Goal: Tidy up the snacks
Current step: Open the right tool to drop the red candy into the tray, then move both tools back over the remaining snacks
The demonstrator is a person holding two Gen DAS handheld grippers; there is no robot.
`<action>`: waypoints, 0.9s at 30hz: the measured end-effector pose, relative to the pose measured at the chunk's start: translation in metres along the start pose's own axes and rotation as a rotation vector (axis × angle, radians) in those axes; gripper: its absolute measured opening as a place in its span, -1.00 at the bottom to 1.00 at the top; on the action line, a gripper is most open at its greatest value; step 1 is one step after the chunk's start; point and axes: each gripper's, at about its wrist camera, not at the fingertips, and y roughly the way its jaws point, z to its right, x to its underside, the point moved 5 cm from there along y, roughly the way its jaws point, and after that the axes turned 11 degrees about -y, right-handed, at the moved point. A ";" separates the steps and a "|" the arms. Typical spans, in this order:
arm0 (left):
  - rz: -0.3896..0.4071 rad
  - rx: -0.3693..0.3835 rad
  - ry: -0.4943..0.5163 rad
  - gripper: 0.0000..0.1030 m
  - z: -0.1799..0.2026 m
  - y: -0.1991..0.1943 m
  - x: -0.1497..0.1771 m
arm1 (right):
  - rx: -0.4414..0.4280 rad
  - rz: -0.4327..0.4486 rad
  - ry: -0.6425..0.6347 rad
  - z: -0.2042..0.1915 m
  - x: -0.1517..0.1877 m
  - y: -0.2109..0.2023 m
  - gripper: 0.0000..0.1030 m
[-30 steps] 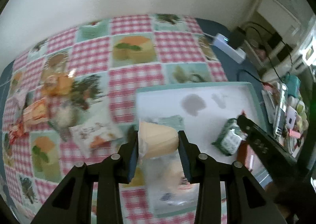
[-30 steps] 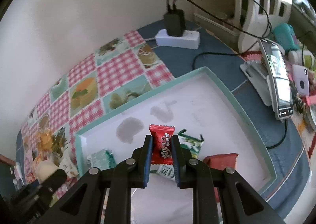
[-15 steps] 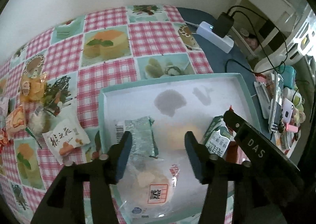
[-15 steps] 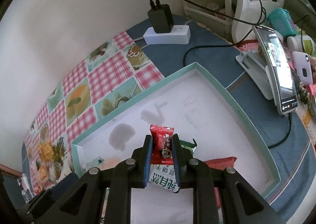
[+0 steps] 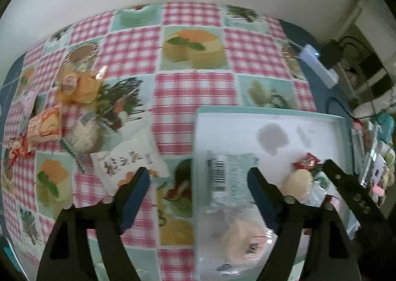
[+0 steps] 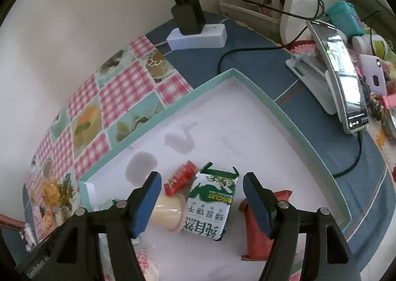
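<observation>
Left gripper (image 5: 198,182) opening, empty, right gripper (image 6: 201,188) opening (above biscuit pack (image 6: 210,204))

The left wrist view is smeared by motion: print on the white packet (image 5: 128,159) is unreadable. A clear bag (image 5: 237,236) runs off the bottom edge. In the right wrist view, a hand-held gripper finger covers part of the red packet (image 6: 255,236).
</observation>
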 end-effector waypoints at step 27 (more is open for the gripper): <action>0.015 -0.147 -0.112 0.92 -0.063 -0.001 -0.020 | 0.042 0.041 -0.105 -0.019 0.006 -0.003 1.00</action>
